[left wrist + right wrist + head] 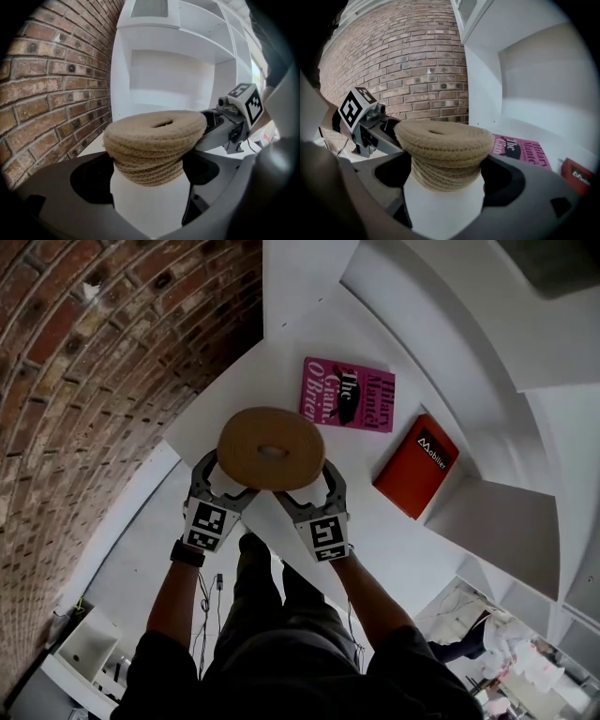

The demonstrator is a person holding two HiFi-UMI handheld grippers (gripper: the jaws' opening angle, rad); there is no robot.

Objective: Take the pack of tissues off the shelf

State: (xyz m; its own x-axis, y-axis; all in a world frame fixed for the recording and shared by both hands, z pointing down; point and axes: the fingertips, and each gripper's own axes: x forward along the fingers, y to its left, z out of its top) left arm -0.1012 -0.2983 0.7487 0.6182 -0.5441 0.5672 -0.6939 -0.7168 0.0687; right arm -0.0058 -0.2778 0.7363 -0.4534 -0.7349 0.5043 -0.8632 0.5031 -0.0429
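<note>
Jaws of left gripper (149, 199) and right gripper (443, 199) pinch the pack of tissues (271, 448) by its white body, over the shelf (375, 526), 9 o'clock of pink book (348, 395). Probably light and stiff; woven lid could lift off.

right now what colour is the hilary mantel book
The book is bright pink; head view shows it best.

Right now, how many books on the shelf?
2. A pink book lies flat on the shelf; a red book lies to its right, apart. The woven container may hide more.
</note>
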